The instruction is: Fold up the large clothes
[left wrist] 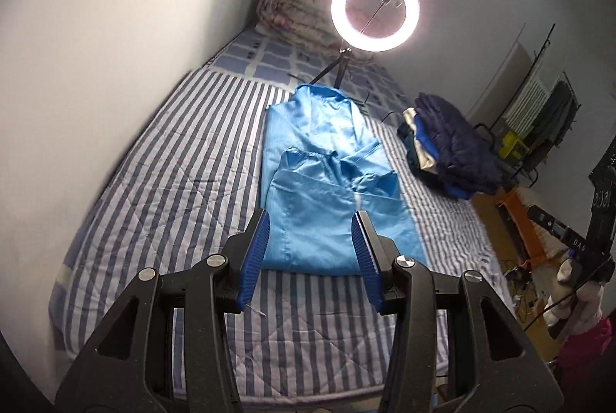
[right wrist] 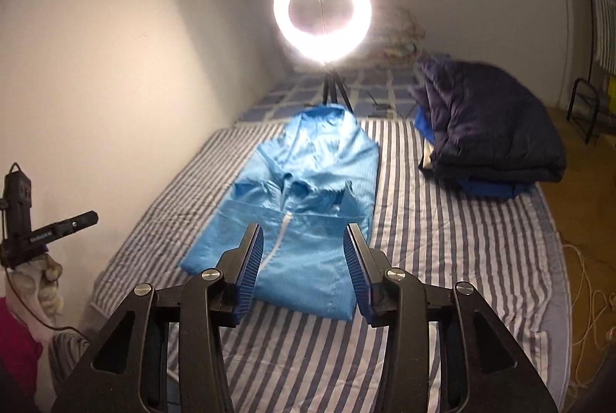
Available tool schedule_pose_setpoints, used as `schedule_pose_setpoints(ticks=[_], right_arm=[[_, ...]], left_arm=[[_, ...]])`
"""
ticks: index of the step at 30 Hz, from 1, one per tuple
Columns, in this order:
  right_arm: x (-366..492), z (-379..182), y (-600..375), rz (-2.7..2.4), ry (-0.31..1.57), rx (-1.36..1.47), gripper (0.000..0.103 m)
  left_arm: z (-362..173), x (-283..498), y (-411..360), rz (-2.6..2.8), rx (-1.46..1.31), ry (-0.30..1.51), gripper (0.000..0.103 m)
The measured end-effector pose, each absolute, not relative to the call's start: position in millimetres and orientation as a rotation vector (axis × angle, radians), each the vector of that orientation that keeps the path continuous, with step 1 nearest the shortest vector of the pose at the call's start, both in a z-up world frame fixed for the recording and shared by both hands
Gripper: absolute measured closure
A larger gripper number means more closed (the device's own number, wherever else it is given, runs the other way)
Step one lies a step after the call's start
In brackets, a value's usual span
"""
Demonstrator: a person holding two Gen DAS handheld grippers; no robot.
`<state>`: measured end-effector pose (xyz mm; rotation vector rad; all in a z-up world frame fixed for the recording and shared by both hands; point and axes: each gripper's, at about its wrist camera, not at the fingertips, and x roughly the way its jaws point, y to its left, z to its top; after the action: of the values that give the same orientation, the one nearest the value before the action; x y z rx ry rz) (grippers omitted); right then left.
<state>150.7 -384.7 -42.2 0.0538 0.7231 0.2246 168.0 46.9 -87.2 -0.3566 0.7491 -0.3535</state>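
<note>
On the striped bed, a light blue garment lies at centre, sleeves folded inward, lengthwise folds seemingly remaining. Folded dark clothes sit at two o'clock. Left gripper and right gripper hover spread, empty.

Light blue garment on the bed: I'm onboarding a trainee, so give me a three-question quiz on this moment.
1. True or false: the left gripper is shut on the light blue garment.
2. What lies to the right of the garment on the striped bed? A) a dark blue jacket pile B) a laptop C) shoes
3. Fill in: beyond the garment stands a lit ____ light.

Key: 1 false, both the left and the right gripper are open. 2 A, jacket pile. 3 ring, ring light.
</note>
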Motion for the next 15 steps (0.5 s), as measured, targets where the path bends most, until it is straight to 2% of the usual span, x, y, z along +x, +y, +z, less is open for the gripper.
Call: schedule_pose_setpoints(ticks=[9, 15], right_arm=[[110, -6, -362, 0.228, 0.707, 0.038, 0.061], [106, 12, -363, 0.235, 0.721, 0.050, 0.061]], left_arm=[[-34, 156, 55, -0.403, -0.325, 0.691, 0.058], [-23, 178, 50, -0.410, -0.331, 0.700, 0.058]])
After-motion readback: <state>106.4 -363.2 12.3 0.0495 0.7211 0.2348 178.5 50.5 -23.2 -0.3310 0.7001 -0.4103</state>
